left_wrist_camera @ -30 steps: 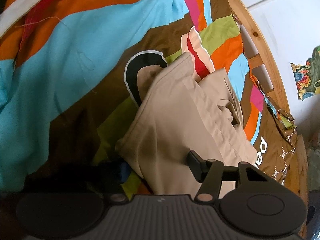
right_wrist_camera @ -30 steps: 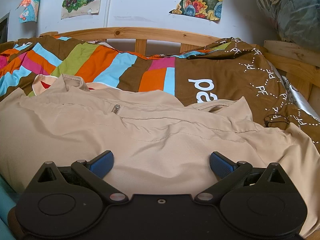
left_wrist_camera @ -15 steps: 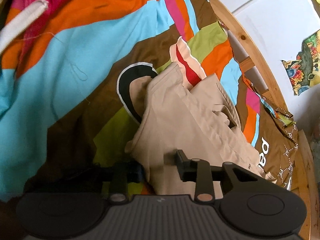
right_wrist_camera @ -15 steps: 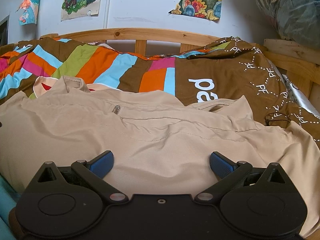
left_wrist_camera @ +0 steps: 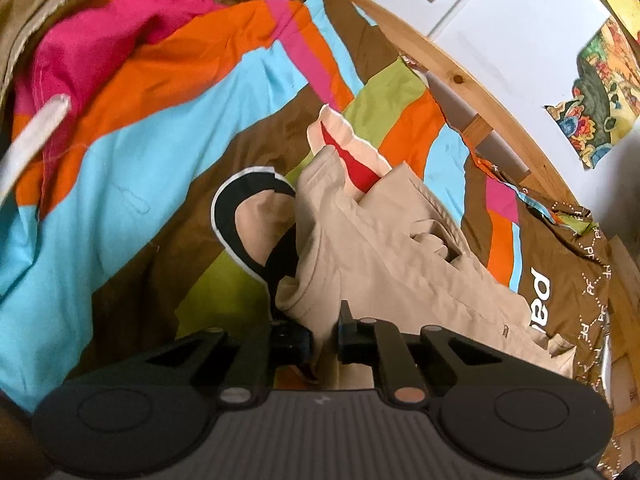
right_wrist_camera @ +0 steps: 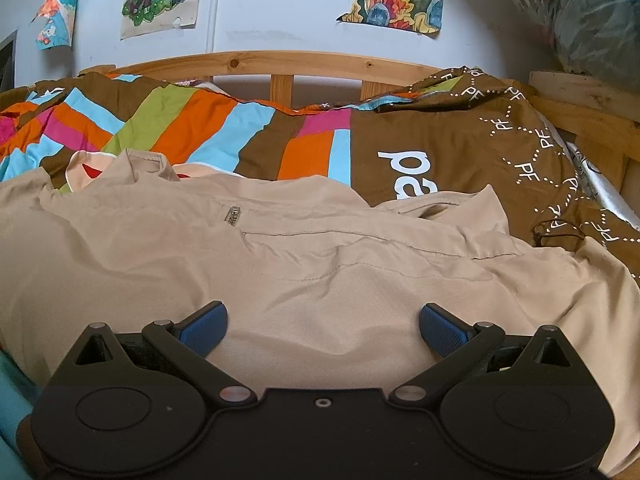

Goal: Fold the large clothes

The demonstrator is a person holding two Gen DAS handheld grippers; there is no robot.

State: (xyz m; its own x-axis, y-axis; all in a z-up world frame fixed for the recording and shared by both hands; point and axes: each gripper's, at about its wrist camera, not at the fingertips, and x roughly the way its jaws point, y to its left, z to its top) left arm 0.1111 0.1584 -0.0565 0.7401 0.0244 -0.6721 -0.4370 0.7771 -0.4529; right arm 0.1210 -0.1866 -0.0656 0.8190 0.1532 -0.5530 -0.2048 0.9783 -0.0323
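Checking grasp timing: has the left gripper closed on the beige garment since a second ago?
Yes. The left gripper was open a second ago; its jaws have drawn together on the beige garment edge, judged against its own black housing. The right gripper is unchanged, open.

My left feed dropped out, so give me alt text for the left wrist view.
The left gripper is shut on an edge of the beige garment, which lies on a striped multicoloured bedcover. A wooden bed rail runs behind.
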